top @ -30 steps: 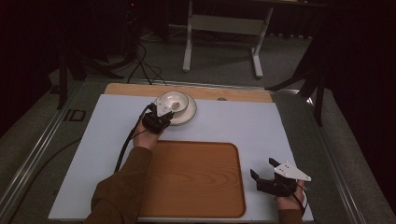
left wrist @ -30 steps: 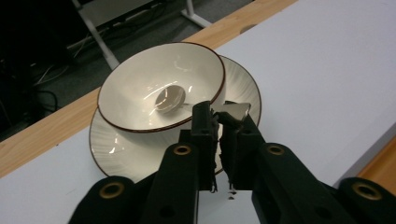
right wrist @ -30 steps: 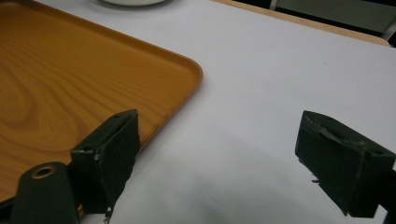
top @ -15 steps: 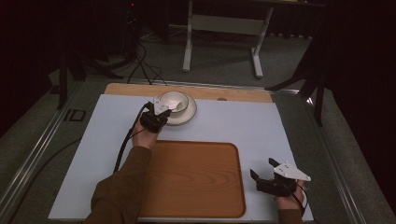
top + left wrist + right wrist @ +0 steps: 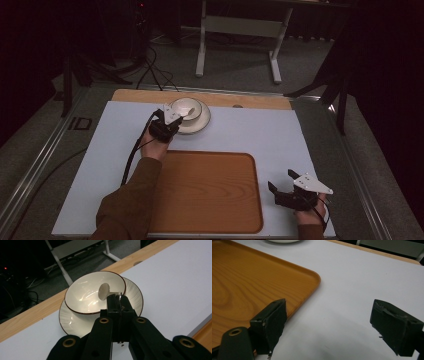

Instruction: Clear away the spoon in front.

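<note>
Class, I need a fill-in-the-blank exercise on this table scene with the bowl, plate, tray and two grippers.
1. The bowl sits on a ____.
2. The left gripper is shut on the handle of a white ____ lying in the bowl.
3. The right gripper has its jaws ____.
4. The wooden tray has ____ on it.

Missing words: plate; spoon; open; nothing

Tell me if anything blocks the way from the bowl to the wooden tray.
Nothing visible does. The left gripper is shut on the bowl's near rim, the bowl sits on a plate, and only bare white table surface lies between it and the tray.
</note>
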A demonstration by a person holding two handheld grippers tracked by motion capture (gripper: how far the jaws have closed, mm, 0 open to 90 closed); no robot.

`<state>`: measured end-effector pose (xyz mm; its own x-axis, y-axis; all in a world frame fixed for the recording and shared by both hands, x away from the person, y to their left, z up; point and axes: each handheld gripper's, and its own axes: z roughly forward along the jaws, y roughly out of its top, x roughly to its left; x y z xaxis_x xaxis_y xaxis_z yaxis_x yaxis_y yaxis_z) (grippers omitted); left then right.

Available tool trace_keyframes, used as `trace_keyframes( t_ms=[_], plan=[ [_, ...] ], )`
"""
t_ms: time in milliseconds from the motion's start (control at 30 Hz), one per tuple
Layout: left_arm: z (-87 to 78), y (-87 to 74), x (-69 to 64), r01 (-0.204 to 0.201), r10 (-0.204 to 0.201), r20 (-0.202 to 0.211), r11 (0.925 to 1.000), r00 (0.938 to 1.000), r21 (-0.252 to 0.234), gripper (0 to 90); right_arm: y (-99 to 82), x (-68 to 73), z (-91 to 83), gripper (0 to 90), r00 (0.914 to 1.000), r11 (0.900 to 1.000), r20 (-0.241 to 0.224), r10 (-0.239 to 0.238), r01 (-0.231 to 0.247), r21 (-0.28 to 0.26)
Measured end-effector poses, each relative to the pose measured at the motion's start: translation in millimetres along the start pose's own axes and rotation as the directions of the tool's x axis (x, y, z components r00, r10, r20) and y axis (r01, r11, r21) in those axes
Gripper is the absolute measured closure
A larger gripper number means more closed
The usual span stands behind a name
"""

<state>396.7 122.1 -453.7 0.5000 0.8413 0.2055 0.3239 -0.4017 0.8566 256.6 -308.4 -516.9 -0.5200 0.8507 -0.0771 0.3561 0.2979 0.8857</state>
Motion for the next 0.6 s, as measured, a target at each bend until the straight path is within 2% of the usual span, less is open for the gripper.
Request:
trace_keyframes(
  t_ms=[267,600],
  plan=[
    [-12.6,0.4,2.3,-0.001,0.001,0.004,0.9999,1.0000,-0.010,90.0,0.1,0.0,-0.3,13.8,1.0000,1.0000,0.002,0.000,0.000,0.000],
    [-28.1,-0.3,7.4,0.018,-0.018,0.001,0.9994,0.9998,-0.028,90.0,0.0,0.1,-0.2,13.8,1.0000,1.0000,0.002,0.000,0.000,0.000]
  ],
)
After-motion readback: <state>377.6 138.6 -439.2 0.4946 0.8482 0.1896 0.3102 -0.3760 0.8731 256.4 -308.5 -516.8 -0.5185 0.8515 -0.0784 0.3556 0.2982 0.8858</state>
